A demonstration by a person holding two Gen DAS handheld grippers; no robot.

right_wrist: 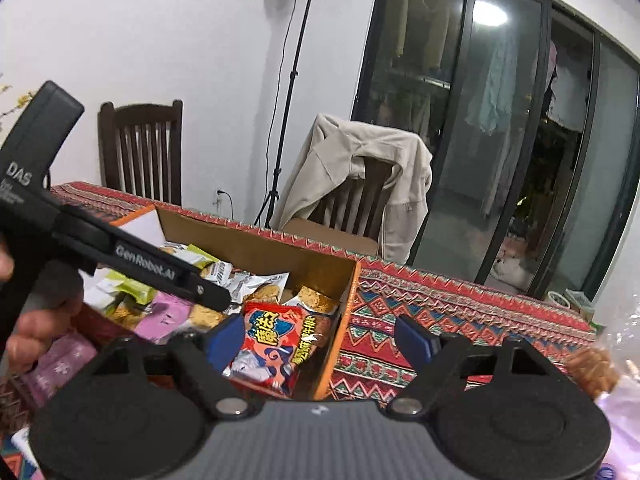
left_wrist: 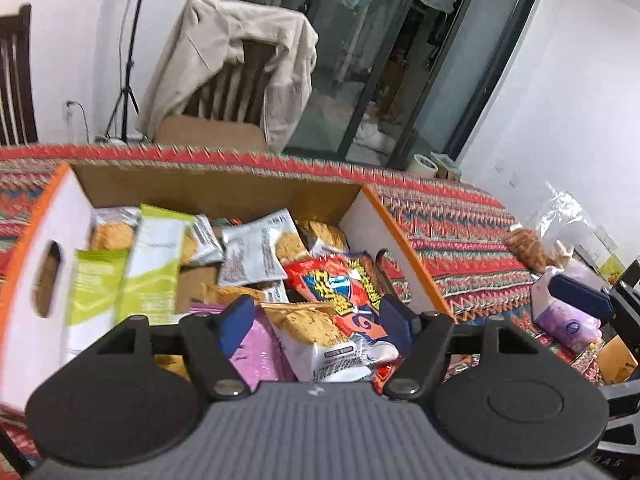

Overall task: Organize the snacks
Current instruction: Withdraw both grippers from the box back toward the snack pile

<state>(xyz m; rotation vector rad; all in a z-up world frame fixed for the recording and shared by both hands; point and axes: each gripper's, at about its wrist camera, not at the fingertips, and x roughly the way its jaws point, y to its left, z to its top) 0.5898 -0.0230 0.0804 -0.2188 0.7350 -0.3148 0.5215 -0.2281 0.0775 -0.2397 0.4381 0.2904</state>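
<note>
An open cardboard box with white, orange-edged sides stands on the patterned tablecloth and holds many snack packets: green ones, silver cookie packs and a red-and-blue bag. My left gripper is open, over the box's near side, with a cookie packet lying between its blue fingers, not pinched. My right gripper is open and empty over the box's right wall. The red-and-blue bag lies below it. The left gripper's body crosses the right wrist view.
A purple packet and a clear bag of brown snacks lie on the tablecloth right of the box. Pink packets lie left of it. A chair draped with a beige jacket stands behind the table.
</note>
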